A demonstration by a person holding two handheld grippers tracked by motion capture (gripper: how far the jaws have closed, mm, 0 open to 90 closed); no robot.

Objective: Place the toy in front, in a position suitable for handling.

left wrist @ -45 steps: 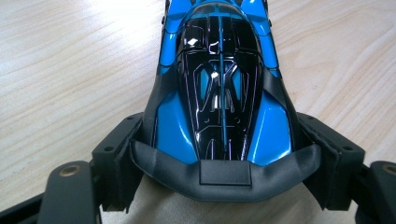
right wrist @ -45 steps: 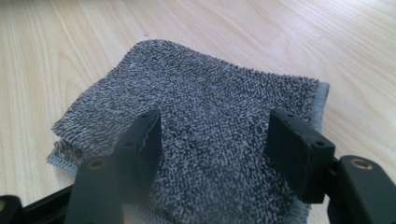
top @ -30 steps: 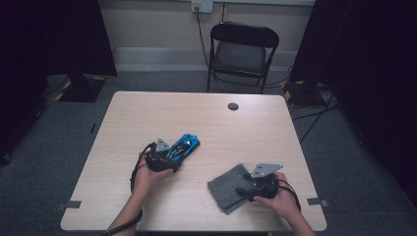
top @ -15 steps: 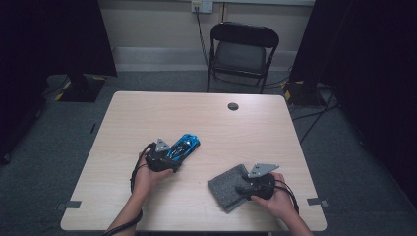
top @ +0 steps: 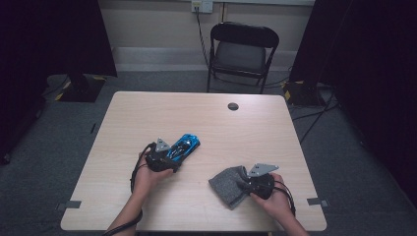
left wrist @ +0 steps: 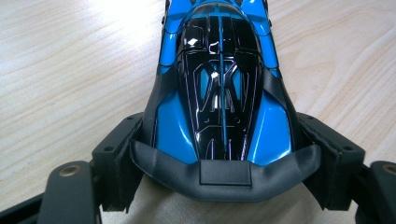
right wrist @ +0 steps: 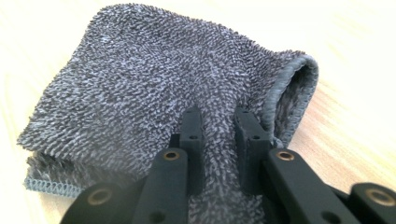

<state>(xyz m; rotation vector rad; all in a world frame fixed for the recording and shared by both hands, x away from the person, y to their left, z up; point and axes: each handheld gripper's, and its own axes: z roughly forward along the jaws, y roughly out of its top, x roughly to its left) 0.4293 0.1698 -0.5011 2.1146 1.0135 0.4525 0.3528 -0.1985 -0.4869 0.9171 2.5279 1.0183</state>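
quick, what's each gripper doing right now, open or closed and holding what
Left gripper: closed on the rear of the blue toy car, a pad on each side.
Right gripper: jaws have just been closing, now pinched on a fold of the grey towel.

The high view is dim at its edges, dark curtains swallowing both sides, while the pale wooden worktop (top: 206,128) is evenly lit from above. Glare streaks the glossy blue and black toy car (left wrist: 219,84). The folded grey terry cloth (right wrist: 154,93) looks sharp; nearby jaws blur softly.
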